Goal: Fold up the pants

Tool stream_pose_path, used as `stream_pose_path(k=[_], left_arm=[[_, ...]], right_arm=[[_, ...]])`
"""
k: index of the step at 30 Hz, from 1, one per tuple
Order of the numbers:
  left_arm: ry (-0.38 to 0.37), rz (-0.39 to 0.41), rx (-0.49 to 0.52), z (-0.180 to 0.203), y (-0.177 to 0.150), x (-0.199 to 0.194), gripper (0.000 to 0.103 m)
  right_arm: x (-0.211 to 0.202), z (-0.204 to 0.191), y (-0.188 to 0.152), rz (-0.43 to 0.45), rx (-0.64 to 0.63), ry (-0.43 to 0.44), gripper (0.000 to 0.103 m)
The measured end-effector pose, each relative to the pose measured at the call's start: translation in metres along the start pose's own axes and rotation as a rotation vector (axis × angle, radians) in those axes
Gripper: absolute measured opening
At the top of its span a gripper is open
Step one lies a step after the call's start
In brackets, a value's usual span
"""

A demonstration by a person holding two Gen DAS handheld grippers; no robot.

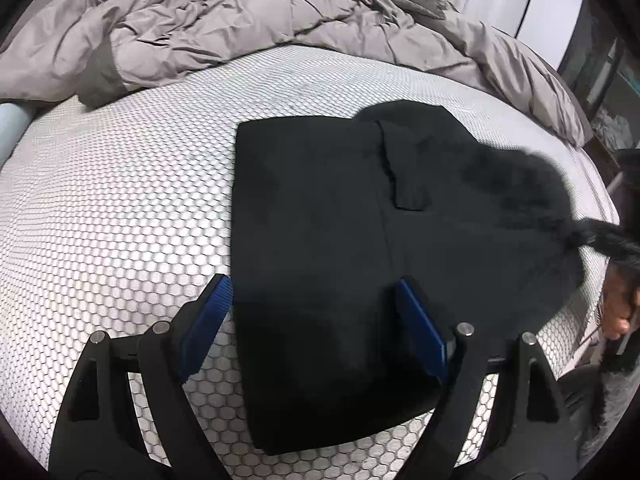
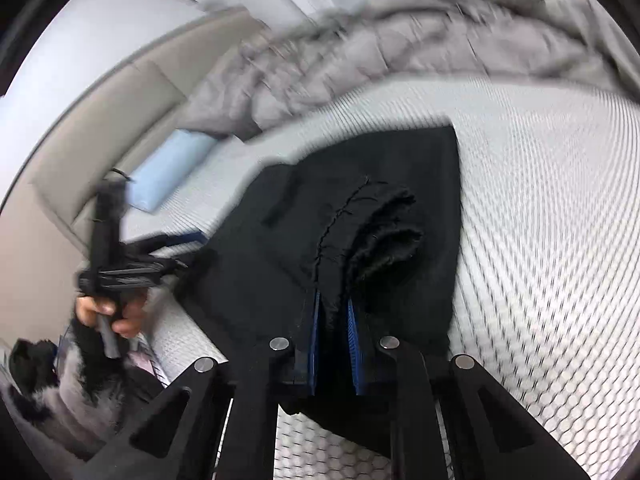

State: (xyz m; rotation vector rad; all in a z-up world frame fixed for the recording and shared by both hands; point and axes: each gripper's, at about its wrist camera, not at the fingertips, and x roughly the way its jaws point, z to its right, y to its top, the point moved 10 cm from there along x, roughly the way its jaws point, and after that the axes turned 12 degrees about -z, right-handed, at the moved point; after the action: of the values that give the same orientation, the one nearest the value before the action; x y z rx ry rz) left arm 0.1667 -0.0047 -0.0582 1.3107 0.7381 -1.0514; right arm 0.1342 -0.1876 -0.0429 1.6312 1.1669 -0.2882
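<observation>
Honeycomb-patterned mattress (image 1: pixel 120 200) fills both views, with a rumpled grey duvet (image 1: pixel 240 28) pushed to its far side and a pale blue bolster (image 2: pixel 168 168) at one edge. On the bare part of the mattress lie the black pants (image 1: pixel 320 240), already doubled into a rough rectangle.

The right gripper (image 2: pixel 334 344) is clenched on a bunched edge of the cloth, which runs up between its blue pads (image 2: pixel 352 336) and lifts that side off the bed. The left gripper (image 1: pixel 316 320) hovers over the near end of the pants with its fingers spread wide and nothing clasped; whether its tips touch the fabric is hard to say from this angle.

Risks from here, as a judgement: the right grip appears to pinch several layers in a wad, so carrying it across could drag the lower layers and skew the tidy left edge. With the left gripper not pinning anything, the whole stack may slide on the mattress. A loose layer could also slip out of the pinch and leave a lumpy, uneven fold. The motion blur in the right wrist view suggests speed, which would make that worse.

No containers appear in either view.
</observation>
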Motion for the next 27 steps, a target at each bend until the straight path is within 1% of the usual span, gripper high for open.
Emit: stream_pose_path(k=[1, 2, 4, 5, 6, 7, 8, 9, 10, 11, 12, 14, 15, 16, 17, 19, 20, 21, 22, 23, 24, 25, 26, 27], left_arm=[[-0.005, 0.002, -0.005, -0.001, 0.000, -0.001, 0.082], [-0.008, 0.004, -0.008, -0.002, 0.000, -0.002, 0.082], [-0.002, 0.005, -0.013, -0.006, 0.000, -0.003, 0.082], [0.005, 0.006, -0.021, -0.009, 0.000, -0.004, 0.082], [0.010, 0.012, -0.036, -0.014, 0.001, -0.006, 0.082], [0.005, 0.021, -0.059, -0.019, 0.002, -0.008, 0.082], [-0.017, 0.035, -0.093, -0.025, 0.003, -0.011, 0.082], [-0.036, 0.045, -0.126, -0.031, 0.005, -0.013, 0.082], [-0.064, 0.051, -0.174, -0.039, 0.007, -0.012, 0.082], [-0.093, 0.044, -0.221, -0.046, 0.007, -0.009, 0.082], [-0.120, 0.029, -0.263, -0.052, 0.007, -0.004, 0.082], [-0.194, -0.009, -0.328, -0.056, 0.004, 0.009, 0.080], [-0.243, -0.026, -0.345, -0.055, 0.003, 0.015, 0.073], [-0.282, -0.038, -0.349, -0.052, 0.004, 0.021, 0.070], [-0.291, -0.045, -0.340, -0.049, 0.005, 0.024, 0.065], [-0.289, -0.037, -0.310, -0.044, 0.008, 0.029, 0.052], [-0.309, -0.041, -0.310, -0.039, 0.008, 0.030, 0.043], [-0.305, -0.036, -0.321, -0.037, 0.006, 0.029, 0.040], [-0.310, -0.028, -0.324, -0.035, 0.006, 0.025, 0.037], [-0.315, -0.015, -0.312, -0.033, 0.007, 0.021, 0.032], [-0.314, -0.002, -0.292, -0.030, 0.008, 0.016, 0.031], [-0.304, -0.001, -0.269, -0.029, 0.008, 0.014, 0.031], [-0.289, -0.016, -0.258, -0.028, 0.005, 0.017, 0.034], [-0.262, -0.049, -0.257, -0.031, -0.001, 0.024, 0.046]], right_arm=[[-0.001, 0.002, 0.001, 0.000, 0.007, 0.003, 0.012], [0.008, 0.013, 0.001, -0.033, 0.027, -0.033, 0.012], [0.030, 0.037, -0.011, -0.130, 0.057, -0.158, 0.017], [0.034, 0.044, -0.015, -0.148, 0.077, -0.159, 0.018], [0.029, 0.044, -0.012, -0.129, 0.102, -0.125, 0.020], [0.020, 0.041, -0.007, -0.095, 0.115, -0.096, 0.029], [0.012, 0.043, -0.004, -0.061, 0.122, -0.088, 0.035], [-0.001, 0.047, 0.002, 0.006, 0.141, -0.079, 0.049], [-0.007, 0.051, 0.006, 0.042, 0.163, -0.070, 0.056], [-0.009, 0.056, 0.008, 0.057, 0.189, -0.062, 0.056], [-0.007, 0.065, 0.008, 0.052, 0.237, -0.040, 0.056], [0.006, 0.078, 0.003, 0.001, 0.317, 0.001, 0.056], [0.014, 0.082, 0.002, -0.020, 0.336, 0.002, 0.056], [0.023, 0.082, 0.006, -0.037, 0.342, -0.013, 0.056], [0.024, 0.087, 0.003, -0.051, 0.334, -0.036, 0.056], [0.030, 0.088, 0.009, -0.044, 0.323, -0.033, 0.055], [0.032, 0.089, 0.011, -0.037, 0.327, -0.019, 0.051], [0.035, 0.088, 0.015, -0.034, 0.343, 0.023, 0.036], [0.035, 0.087, 0.018, -0.031, 0.353, 0.037, 0.033], [0.030, 0.081, 0.022, -0.013, 0.333, 0.043, 0.031], [0.027, 0.072, 0.027, 0.005, 0.308, 0.049, 0.027], [0.020, 0.063, 0.029, 0.027, 0.280, 0.056, 0.027], [0.015, 0.059, 0.029, 0.042, 0.248, 0.047, 0.027], [0.019, 0.063, 0.025, 0.026, 0.236, -0.010, 0.030]])
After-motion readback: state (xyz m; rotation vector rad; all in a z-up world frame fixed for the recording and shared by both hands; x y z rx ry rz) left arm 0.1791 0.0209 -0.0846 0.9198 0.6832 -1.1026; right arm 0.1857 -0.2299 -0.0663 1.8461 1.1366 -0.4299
